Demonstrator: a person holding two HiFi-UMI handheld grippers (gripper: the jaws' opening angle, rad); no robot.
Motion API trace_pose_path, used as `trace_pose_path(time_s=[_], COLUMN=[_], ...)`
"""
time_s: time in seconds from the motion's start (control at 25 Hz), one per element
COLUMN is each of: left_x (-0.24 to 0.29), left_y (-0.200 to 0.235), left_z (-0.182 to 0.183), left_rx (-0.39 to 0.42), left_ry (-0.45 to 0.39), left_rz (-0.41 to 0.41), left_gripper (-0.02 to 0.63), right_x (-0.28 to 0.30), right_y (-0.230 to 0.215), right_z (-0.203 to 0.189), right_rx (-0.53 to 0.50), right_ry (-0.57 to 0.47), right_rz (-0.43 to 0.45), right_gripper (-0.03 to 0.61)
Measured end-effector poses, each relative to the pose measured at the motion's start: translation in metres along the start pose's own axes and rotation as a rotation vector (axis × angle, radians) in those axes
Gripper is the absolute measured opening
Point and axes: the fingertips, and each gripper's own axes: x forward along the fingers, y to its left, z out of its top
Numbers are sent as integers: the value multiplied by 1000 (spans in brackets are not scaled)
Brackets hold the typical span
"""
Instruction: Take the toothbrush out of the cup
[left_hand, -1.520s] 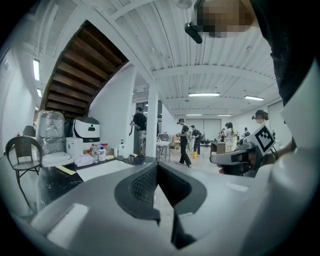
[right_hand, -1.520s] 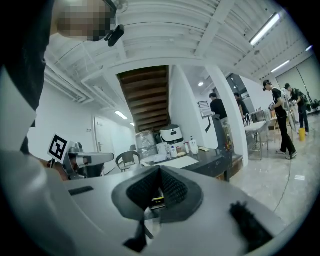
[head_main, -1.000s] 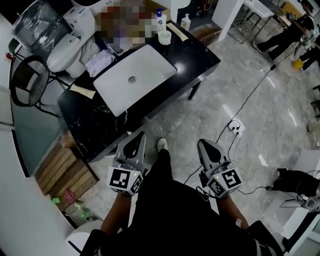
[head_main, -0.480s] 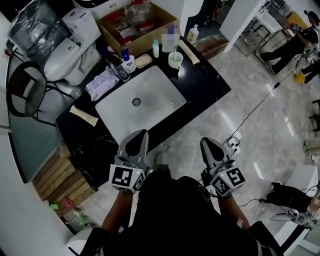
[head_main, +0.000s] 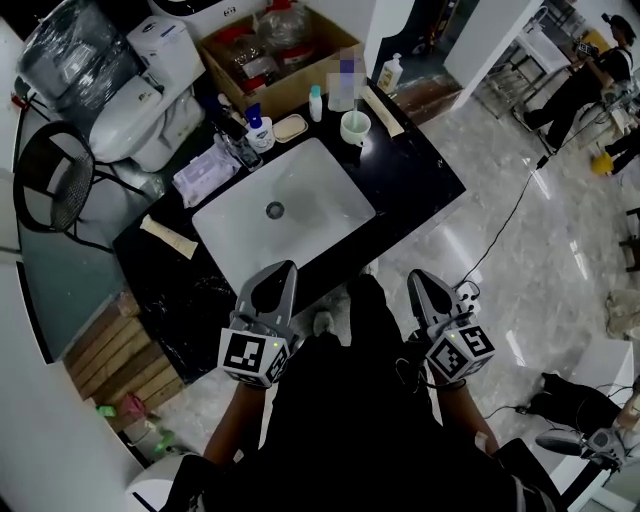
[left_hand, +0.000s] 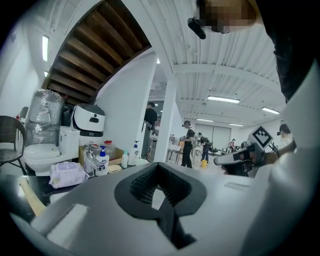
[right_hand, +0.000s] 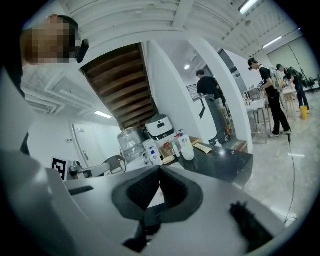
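A pale cup (head_main: 355, 127) stands at the far right of the black counter (head_main: 415, 190), beyond the white basin (head_main: 310, 215). It also shows small in the right gripper view as the cup (right_hand: 188, 153). I cannot make out the toothbrush; a mosaic patch lies just above the cup. My left gripper (head_main: 283, 270) hangs over the counter's near edge, shut and empty. My right gripper (head_main: 419, 279) is over the floor to the right of the counter, also shut and empty. In their own views the left gripper (left_hand: 159, 168) and right gripper (right_hand: 160, 169) show pads that meet.
A pump bottle (head_main: 258, 125), faucet (head_main: 240, 150), soap dish (head_main: 290, 127) and tissue pack (head_main: 205, 165) line the basin's far side. A cardboard box (head_main: 270, 40), toilet (head_main: 130, 100) and chair (head_main: 55, 185) stand behind and to the left. People work at the far right.
The counter and basin have come nearer and lower in the head view. Both grippers, held shut, now reach its near edge; the cup has slid slightly right.
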Motion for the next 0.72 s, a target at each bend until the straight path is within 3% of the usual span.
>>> trace_pose_path(time_s=[0.36, 0.52, 0.72], left_x=[23, 52, 101], left_y=[15, 17, 30], left_z=[19, 26, 33], left_rx=[23, 33, 18], left_ry=[-18, -17, -7], left_rz=[76, 96, 154], left_gripper=[8, 8, 8], right_x=[40, 65, 105], right_y=[-12, -32, -62], right_z=[29, 41, 58], right_rx=[-16, -51, -23], right_ry=[-11, 13, 42], right_rz=[105, 161, 247], right_gripper=[9, 9, 9])
